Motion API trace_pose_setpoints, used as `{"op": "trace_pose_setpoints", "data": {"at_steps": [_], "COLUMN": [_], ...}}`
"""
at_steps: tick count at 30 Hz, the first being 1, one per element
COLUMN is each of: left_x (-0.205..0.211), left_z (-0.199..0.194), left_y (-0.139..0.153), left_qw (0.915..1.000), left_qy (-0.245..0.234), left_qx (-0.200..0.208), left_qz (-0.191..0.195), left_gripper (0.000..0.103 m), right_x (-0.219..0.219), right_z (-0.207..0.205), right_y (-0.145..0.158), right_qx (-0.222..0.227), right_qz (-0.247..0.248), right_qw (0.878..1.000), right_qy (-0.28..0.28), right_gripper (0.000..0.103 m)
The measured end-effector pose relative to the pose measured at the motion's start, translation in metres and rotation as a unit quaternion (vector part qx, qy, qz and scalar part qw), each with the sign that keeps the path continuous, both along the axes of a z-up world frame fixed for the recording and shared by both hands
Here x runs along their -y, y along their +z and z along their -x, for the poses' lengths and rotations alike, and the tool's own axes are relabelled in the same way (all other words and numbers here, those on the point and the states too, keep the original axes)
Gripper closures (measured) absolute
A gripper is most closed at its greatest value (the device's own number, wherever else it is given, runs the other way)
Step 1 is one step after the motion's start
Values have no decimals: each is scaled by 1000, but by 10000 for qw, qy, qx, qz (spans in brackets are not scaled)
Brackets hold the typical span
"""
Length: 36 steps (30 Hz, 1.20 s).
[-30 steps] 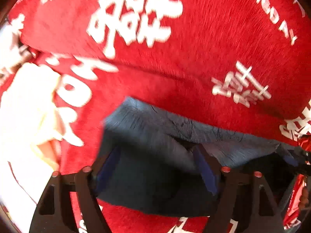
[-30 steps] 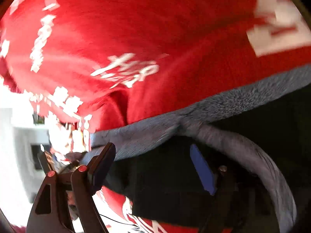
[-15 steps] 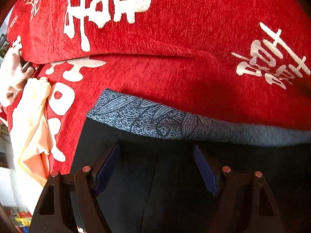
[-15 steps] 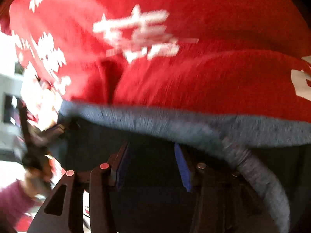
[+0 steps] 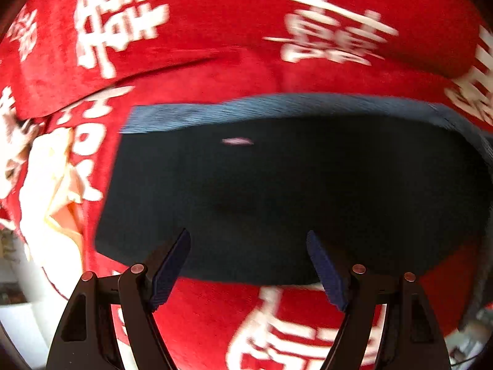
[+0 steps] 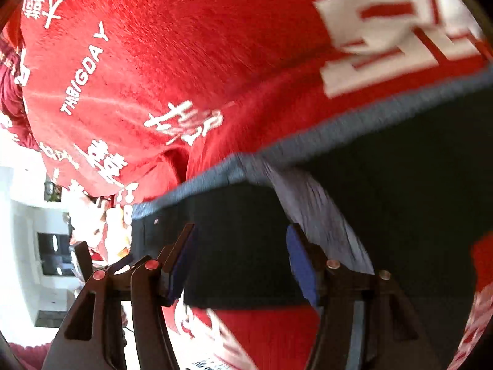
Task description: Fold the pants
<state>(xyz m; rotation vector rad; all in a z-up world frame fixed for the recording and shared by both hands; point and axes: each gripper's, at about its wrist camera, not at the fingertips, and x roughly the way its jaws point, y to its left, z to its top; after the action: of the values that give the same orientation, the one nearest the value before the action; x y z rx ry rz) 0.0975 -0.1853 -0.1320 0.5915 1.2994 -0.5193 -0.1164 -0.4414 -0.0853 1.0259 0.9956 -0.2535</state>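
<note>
Dark navy pants (image 5: pixel 292 191) with a grey-blue patterned waistband (image 5: pixel 246 108) lie flat as a folded block on a red blanket (image 5: pixel 231 30) printed with white characters. My left gripper (image 5: pixel 246 237) points down over the pants' near edge, jaws wide apart, and nothing sits between its blue pads (image 5: pixel 172 265). In the right wrist view the same pants (image 6: pixel 246 246) and waistband (image 6: pixel 339 132) lie under my right gripper (image 6: pixel 242 231). Its jaws are opening, with the dark cloth behind them and the pads clear of it.
A cream cloth (image 5: pixel 52 191) lies crumpled on the blanket left of the pants. White furniture (image 6: pixel 24 246) stands beyond the blanket's left edge in the right wrist view. Red blanket (image 6: pixel 185 46) spreads on all other sides of the pants.
The left gripper has drawn back, so the whole folded block of pants now shows. The right gripper's jaws narrowed, then widened again, and its view slid sideways along the waistband.
</note>
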Motion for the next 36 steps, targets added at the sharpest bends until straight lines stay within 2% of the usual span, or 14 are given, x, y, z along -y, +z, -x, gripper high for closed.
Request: {"op": "trace_pose_setpoints", "data": {"at_steps": [3,6,8,12,16,20,25,28,30,32,33,34,36], "left_x": [19,45,59,83,100,125,148,157,162,165,166,166,166], "left_z": [31,70,91,138,171,205,233,245,248,249,249,247,242], "left_y": [7,12,15,19,12,-8,-34,-34,-36,-36,-35,-33,-27], "left_qw": [9987,9925,9885,9762,9661,9582,9527,9537,9562,9571,9578,9589,9625], "left_qy": [-455,-1131,-1354,-1671,-1702,-1822,-1893,-1988,-1931,-1922,-1895,-1838,-1759], "left_qx": [-140,-178,-334,-912,-1439,-1754,-2013,-1850,-1825,-1823,-1824,-1830,-1743], "left_qz": [180,419,579,1038,1303,1337,1262,1288,1227,1172,1156,1150,1106], "left_gripper": [24,24,24,24,24,24,24,24,24,24,24,24,24], "right_x": [-11,-23,-34,-61,-81,-87,-79,-72,-68,-67,-66,-64,-63], "right_z": [37,88,128,207,260,287,291,291,286,295,299,302,304], "right_y": [2,2,-1,-18,-35,-56,-76,-87,-95,-101,-103,-107,-110], "right_qx": [-74,-171,-245,-347,-348,-221,259,821,927,1105,1119,1004,963], "right_qz": [26,-27,-55,-234,-368,-621,-861,-1173,-1332,-1634,-1785,-1949,-2186], "right_qw": [9997,9978,9947,9827,9695,9605,9600,9557,9530,9425,9374,9343,9293], "right_qy": [-222,-638,-998,-1806,-2399,-2703,-2652,-2571,-2557,-2700,-2772,-2810,-2816], "right_gripper": [32,32,32,32,32,32,32,30,30,31,40,65,90]}}
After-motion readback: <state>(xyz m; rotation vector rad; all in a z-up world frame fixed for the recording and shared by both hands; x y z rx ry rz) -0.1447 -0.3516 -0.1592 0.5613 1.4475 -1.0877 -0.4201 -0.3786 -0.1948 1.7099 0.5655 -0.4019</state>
